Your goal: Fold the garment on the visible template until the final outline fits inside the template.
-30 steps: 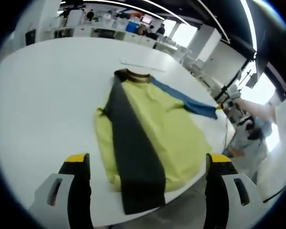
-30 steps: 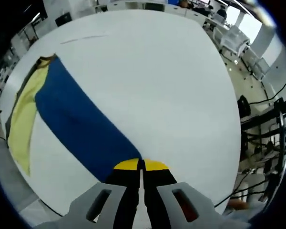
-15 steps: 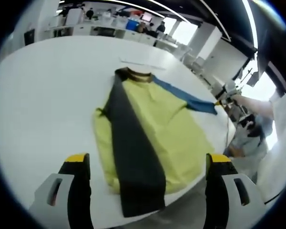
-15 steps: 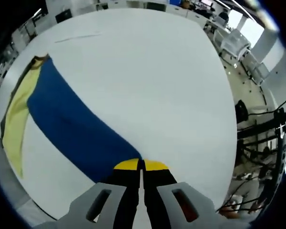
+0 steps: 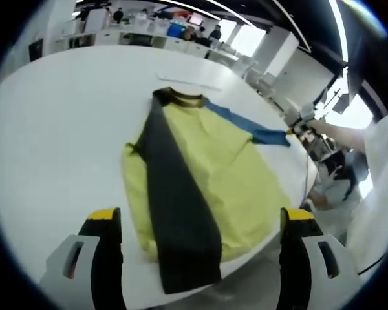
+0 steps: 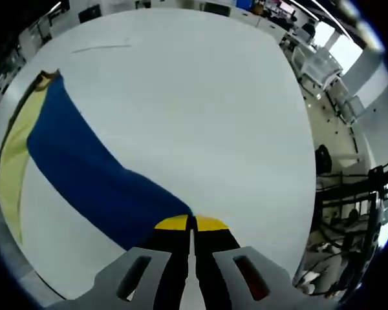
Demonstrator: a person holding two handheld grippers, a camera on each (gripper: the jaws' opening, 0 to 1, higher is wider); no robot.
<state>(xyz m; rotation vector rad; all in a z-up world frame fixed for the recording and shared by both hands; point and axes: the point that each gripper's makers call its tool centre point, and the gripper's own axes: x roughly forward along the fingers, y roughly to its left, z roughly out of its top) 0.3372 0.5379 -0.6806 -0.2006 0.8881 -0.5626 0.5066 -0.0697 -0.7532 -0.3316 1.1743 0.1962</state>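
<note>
Spreading across a white table (image 5: 45, 129), the garment (image 5: 207, 174) faces office desks (image 5: 149, 39).

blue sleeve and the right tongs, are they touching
Touching. In the right gripper view the right tongs stand closed on the blue sleeve's end, the cloth running straight into their yellow tips.
</note>
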